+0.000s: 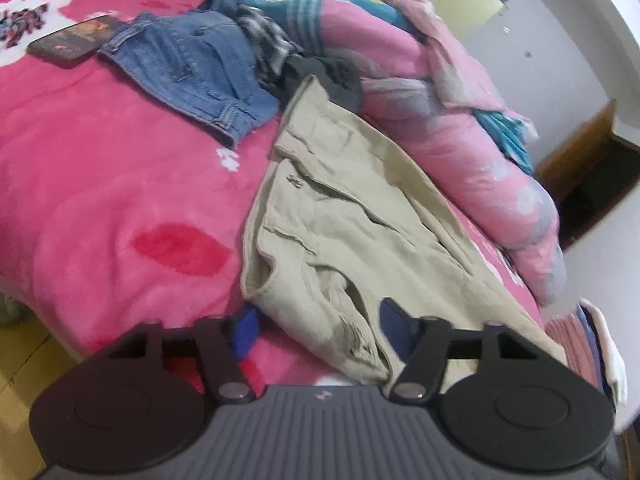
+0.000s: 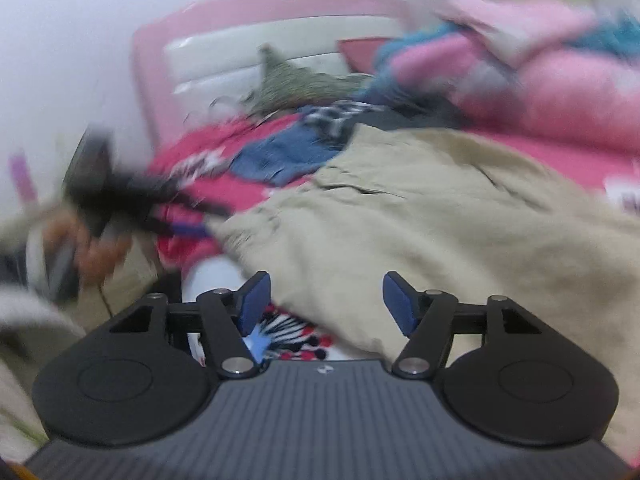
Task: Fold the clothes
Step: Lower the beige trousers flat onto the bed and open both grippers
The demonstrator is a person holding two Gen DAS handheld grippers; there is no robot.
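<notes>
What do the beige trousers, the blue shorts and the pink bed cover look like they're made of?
Beige trousers: likely cotton twill, matte, with crisp stitched seams and pocket edges. Blue shorts: denim, judging by the faded wash and heavy hem stitching. Pink bed cover: seemingly plush fleece, soft and fuzzy with no visible weave.

Landmark for you: the beige trousers, one pair, spread on the bed.
Denim garments: one, just beyond the trousers' far end.
Checked black-and-white garments: one, beside the denim, farther from you than the trousers.
Dark grey garments: one, touching the trousers' far end.
Pink quilts: one, bunched along the trousers' right side (teal cloth shows in it, so count that loosely).
Dark flat items: one, left of the denim, well away from the trousers.
Grippers: two, yours; the left gripper has trouser cloth between its parted fingers, the right gripper sits at the trousers' near edge.
</notes>
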